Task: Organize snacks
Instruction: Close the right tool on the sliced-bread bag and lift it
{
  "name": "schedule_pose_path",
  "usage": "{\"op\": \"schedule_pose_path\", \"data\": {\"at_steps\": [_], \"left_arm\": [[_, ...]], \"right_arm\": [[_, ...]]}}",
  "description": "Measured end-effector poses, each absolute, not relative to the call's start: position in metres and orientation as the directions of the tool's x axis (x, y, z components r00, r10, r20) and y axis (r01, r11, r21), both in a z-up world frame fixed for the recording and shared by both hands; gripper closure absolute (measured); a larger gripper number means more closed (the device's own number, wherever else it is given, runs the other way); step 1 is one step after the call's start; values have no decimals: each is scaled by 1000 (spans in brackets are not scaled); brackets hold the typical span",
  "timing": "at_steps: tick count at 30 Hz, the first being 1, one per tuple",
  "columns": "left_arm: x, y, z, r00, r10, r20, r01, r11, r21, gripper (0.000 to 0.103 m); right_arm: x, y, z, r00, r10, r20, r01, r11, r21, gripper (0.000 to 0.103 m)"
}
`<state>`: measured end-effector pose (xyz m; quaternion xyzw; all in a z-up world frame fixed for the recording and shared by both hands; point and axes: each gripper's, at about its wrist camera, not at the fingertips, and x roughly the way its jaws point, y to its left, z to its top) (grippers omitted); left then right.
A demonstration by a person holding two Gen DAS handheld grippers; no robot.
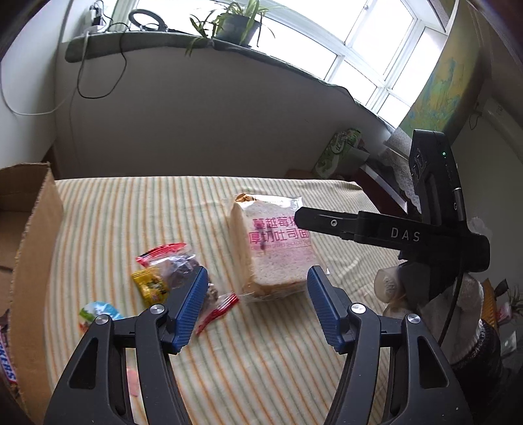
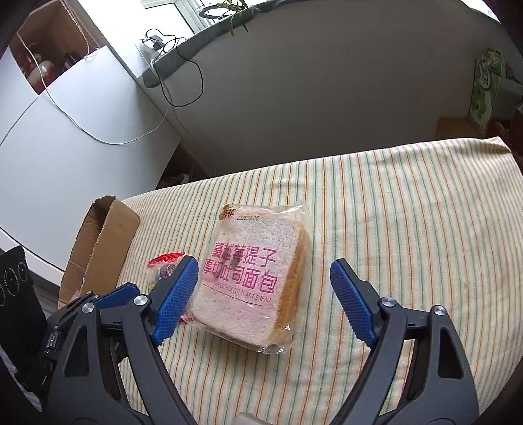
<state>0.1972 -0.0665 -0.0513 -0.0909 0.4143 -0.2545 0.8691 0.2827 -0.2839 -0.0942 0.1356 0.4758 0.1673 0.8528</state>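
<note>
- The left gripper (image 1: 256, 296) hangs over the striped cloth (image 1: 261, 353) that covers the worktop, its blue pads parted about halfway with nothing between them.
- The bagged toast bread (image 1: 273, 248) lies flat on the cloth just ahead of that gripper, pink lettering facing up.
- Left of the bread sits a small cluster of snacks: a clear packet with red ends (image 1: 183, 261), a yellow sachet (image 1: 151, 285) and a blue-and-white wrapper (image 1: 98, 310).
- A cardboard box (image 1: 36, 261) stands at the worktop's left edge, its flap upright; a Snickers bar (image 1: 7, 359) shows at its near side.
- The right gripper (image 2: 264, 289) is spread wide and empty, poised above the bread, which lies between its pads in the view without touching them.
- A potted plant (image 1: 237, 23) stands on the windowsill (image 1: 157, 42) behind.
</note>
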Motion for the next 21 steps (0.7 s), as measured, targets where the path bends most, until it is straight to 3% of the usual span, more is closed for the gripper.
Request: {"op": "schedule_pose_path", "data": {"at_steps": [17,21], "left_arm": [[241,-105,-86,406,-552,-728,366,828,-424,40],[243,-100,-88,391,-559,-731,360,824,-438,35]], "right_arm": [[296,-284,-116,408,505,-760,-195,862,468,18],[299,-278,-122,379,517,-768,-202,856,476,28]]}}
